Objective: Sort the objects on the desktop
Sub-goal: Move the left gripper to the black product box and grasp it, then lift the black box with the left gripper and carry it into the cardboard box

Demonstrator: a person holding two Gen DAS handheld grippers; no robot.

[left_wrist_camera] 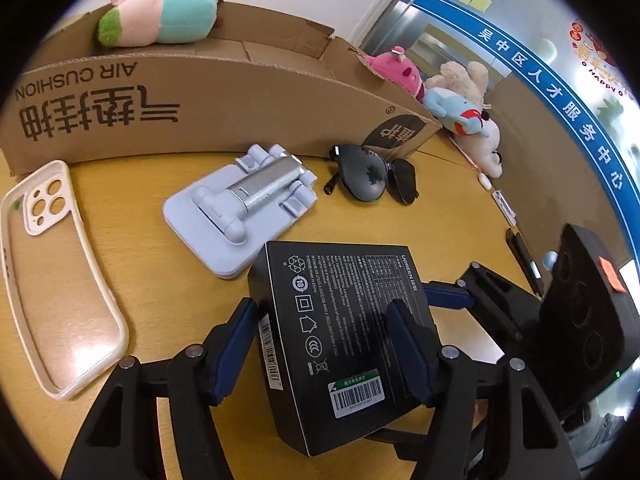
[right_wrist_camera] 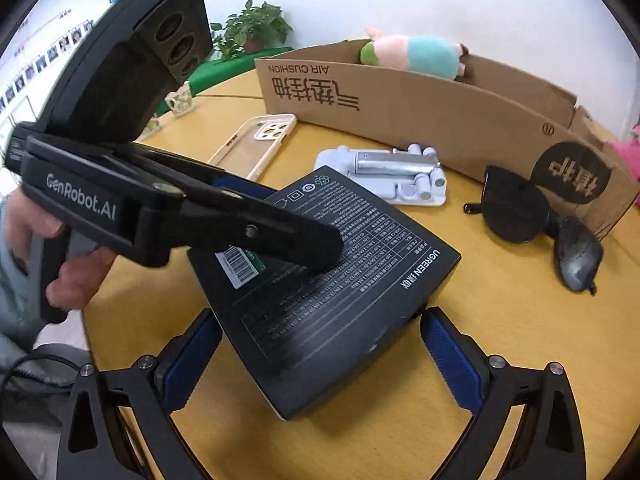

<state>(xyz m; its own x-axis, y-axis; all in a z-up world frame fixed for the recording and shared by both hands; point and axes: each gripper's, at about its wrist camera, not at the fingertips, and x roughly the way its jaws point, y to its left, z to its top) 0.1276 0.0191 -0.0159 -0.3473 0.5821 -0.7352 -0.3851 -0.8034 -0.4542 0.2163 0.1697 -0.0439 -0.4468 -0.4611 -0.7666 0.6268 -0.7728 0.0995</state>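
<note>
While the black UGREEN box (left_wrist_camera: 340, 320) lies flat on the round wooden table (right_wrist_camera: 500, 320), printed underside up, the parts are labelled as follows.

Box, place: near the table's front edge, just in front of the pale blue folding phone stand (left_wrist_camera: 244, 208).
Box, long axis: seen from the left wrist, it is run from the barcode sticker at the near end to the far edge beside the stand, tilted slightly leftward; the UGREEN name is carried along the right-hand side.
Box, corner: in the right wrist view one corner is pointed toward the camera.
Left gripper (left_wrist_camera: 324, 344): the box is straddled by its blue pads, one at each long side; the jaws are set partly apart, and whether the pads press on the cardboard cannot be told.
Right gripper (right_wrist_camera: 320, 354): the fingers are spread wide, the near corner of the box is seen between them, and neither pad is touching it.
Hand (right_wrist_camera: 48, 248): wrapped around the left gripper's handle.
Neighbours: a cream phone case (left_wrist_camera: 52, 272) at the left, black sunglasses (left_wrist_camera: 372, 178) behind at the right, near the stand.
Backdrop: a cardboard box (left_wrist_camera: 224, 108) marked AIR CUSHION, with a plush toy (left_wrist_camera: 160, 16) laid on its rim.
</note>
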